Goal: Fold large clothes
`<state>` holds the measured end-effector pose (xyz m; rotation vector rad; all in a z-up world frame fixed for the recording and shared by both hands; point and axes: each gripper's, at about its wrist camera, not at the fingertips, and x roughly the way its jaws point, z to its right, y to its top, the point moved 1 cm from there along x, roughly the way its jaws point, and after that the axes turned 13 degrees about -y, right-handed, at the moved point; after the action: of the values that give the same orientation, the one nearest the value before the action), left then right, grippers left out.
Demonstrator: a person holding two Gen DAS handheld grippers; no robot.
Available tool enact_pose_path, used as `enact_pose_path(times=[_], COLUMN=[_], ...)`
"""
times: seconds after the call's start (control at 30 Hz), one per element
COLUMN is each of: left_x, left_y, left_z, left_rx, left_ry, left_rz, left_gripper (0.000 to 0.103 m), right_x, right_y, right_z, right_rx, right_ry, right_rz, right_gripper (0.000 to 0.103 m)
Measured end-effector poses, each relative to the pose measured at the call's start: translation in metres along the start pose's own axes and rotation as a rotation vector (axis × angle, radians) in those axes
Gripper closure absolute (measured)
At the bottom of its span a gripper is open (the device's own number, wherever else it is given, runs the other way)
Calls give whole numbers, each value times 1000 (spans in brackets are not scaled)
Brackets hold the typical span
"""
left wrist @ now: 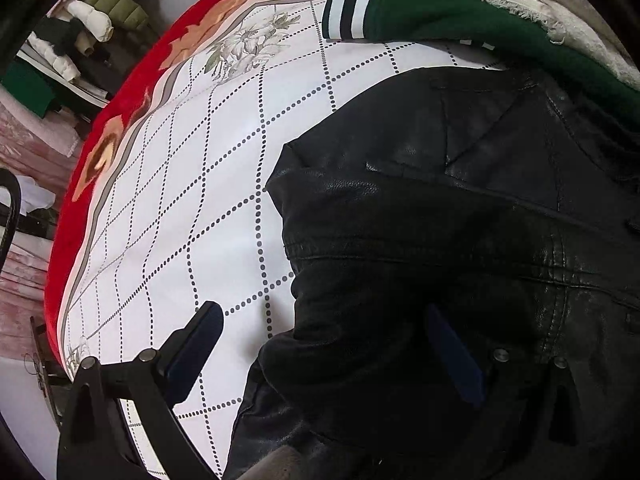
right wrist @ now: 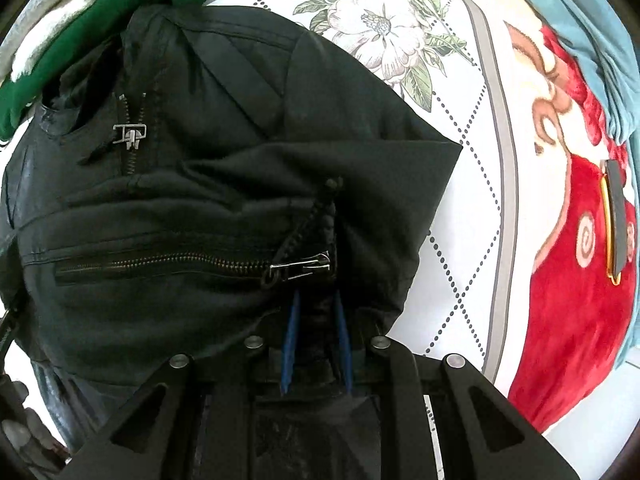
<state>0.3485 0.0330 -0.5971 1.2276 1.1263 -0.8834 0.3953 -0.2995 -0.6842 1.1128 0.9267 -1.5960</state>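
Blue-padded right gripper [right wrist: 316,344] pinches the black leather zippered jacket [right wrist: 208,184] lying on the white quilted bedspread [right wrist: 460,208], left gripper [left wrist: 320,356] spread wide; folding neatly likely needs even tension.

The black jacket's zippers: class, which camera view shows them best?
The right wrist view. On the black jacket it shows a pocket zipper and a zipper pull, above the right gripper. The left wrist view shows only jacket seams and folds, no zippers.
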Motion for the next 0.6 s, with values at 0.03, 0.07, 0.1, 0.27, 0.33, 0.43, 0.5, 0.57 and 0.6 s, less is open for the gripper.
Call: enact_pose_path(times=[0.03,0.07,0.1,0.27,0.33,0.43,0.5,0.57,0.6], left_x=[0,-1,-4,-39,-51,-53,-43,-29,-24], left_y=[0,1,1,-6,-17,-43,-57,-72,-76], left_z=[-1,-1,-2,-3,-1,2,6,11,11], left_rx=[0,1,0,16,37,83,108,144,157], left_ry=[-3,-4,-1,-5,-14,-16,-15,6,19], left_rz=[0,-2,-8,8,15,-13,-57,-87,-95], left_gripper=[0,0,0,0,0,0,0,0,0], right_x=[3,4,5,-26,-39,-45,-30,-10,0], right_y=[-1,-1,-1,-5,-17,-41,-56,-68,-73], right_z=[-2,-4,-7,1,15,30,29,21,17], right_rx=[11,13,9,7,34,31,-8,-62,-81], right_ry=[1,-3,-15,47,106,113,122,134,108], right_rz=[0,0,-5,-14,5,21,-31,-93,-105], right_gripper=[85,85,85,75,44,34,34,34,40])
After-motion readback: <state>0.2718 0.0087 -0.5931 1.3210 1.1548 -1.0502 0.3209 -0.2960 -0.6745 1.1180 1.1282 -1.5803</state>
